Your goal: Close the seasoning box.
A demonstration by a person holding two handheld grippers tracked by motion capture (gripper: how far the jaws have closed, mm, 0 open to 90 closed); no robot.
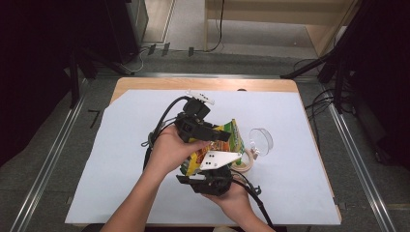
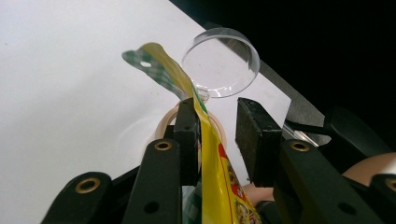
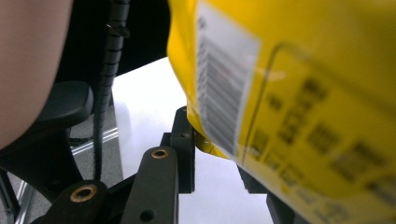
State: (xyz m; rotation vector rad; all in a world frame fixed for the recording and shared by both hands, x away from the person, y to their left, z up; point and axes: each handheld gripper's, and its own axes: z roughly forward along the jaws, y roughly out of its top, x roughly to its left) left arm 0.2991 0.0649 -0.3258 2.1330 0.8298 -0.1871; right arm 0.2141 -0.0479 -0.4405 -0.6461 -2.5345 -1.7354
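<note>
The high view is evenly lit from above; the white sheet [image 1: 125,159] on the counter is bright, the room's edges fall to black. Shadows under the hands are soft. In the left tool view the sheet nearly blows out and the dish [image 2: 220,62] catches glare. In the right tool view the yellow bag [image 3: 303,93] is close and blurred.

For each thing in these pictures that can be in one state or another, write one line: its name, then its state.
Snack bag: lifted off the table, held between both grippers, its sealed top unopened.
Left gripper: jaws apart; bag lies against one pad, the other stands clear.
Right gripper: at the bag's lower corner; grip hidden by the bag.
Clear round dish: empty, on the white sheet.
Tape roll: flat on the sheet beside the dish.
</note>
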